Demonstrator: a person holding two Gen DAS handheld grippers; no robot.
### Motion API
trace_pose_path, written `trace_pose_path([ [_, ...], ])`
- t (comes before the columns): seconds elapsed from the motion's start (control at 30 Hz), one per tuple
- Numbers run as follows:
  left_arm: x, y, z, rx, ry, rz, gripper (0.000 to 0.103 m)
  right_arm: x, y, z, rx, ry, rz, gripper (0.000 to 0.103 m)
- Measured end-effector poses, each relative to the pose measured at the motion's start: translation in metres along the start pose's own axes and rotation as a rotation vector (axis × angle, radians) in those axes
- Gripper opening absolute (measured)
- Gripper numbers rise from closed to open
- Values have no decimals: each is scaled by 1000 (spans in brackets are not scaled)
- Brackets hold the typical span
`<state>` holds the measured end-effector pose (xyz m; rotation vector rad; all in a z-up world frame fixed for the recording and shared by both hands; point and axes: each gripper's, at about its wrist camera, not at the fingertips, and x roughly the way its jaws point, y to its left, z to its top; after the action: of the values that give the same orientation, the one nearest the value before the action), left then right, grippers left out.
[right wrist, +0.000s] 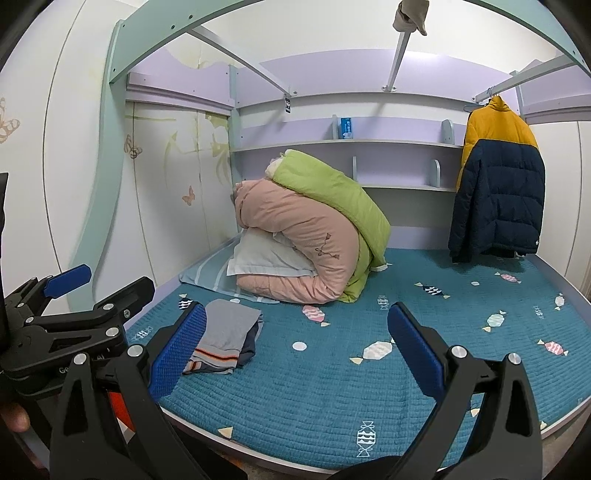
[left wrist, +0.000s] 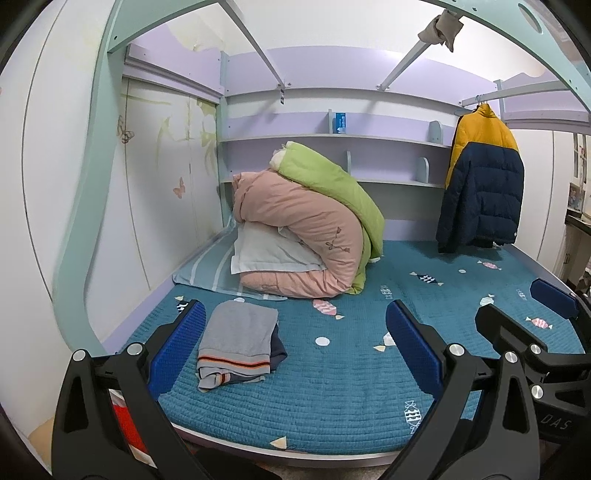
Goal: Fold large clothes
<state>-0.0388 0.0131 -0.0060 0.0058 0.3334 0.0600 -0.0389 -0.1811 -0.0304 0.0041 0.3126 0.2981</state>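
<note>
A folded grey garment with an orange-striped hem (left wrist: pixel 238 345) lies on top of a dark blue one at the near left of the teal bed; it also shows in the right wrist view (right wrist: pixel 225 338). A yellow and navy puffer jacket (left wrist: pixel 482 181) hangs on a hanger at the back right, also seen in the right wrist view (right wrist: pixel 498 184). My left gripper (left wrist: pixel 295 350) is open and empty above the bed's near edge. My right gripper (right wrist: pixel 295 350) is open and empty beside it, and shows at the right of the left wrist view (left wrist: pixel 524 306).
A pink and green rolled duvet (left wrist: pixel 314 229) with a white pillow sits at the back of the teal quilted mattress (left wrist: pixel 369 387). Lilac shelves (left wrist: pixel 332 136) run along the back wall. A cloth (left wrist: pixel 441 27) hangs from the overhead frame. A wardrobe stands at the left.
</note>
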Motion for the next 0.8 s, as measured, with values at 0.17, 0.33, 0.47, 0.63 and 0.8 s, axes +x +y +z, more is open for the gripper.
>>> trace_pose_path([
  [0.17,4,2,1,5,-2,0,98,2,0,1,2,3,-1,95],
  [0.33,6,2,2,8,-1,1,98,1,1,2,7,2,-2,95],
  [0.47,6,1,3,7,-5,-2,98,2,0,2,7,-1,-4,95],
  [0.63,6,1,3,9,-8,-2,98,2,2,2,10,-3,-9,95],
  [0.8,8,3,4,12,-12,-2,98,1,2,1,11,-4,-10,95],
])
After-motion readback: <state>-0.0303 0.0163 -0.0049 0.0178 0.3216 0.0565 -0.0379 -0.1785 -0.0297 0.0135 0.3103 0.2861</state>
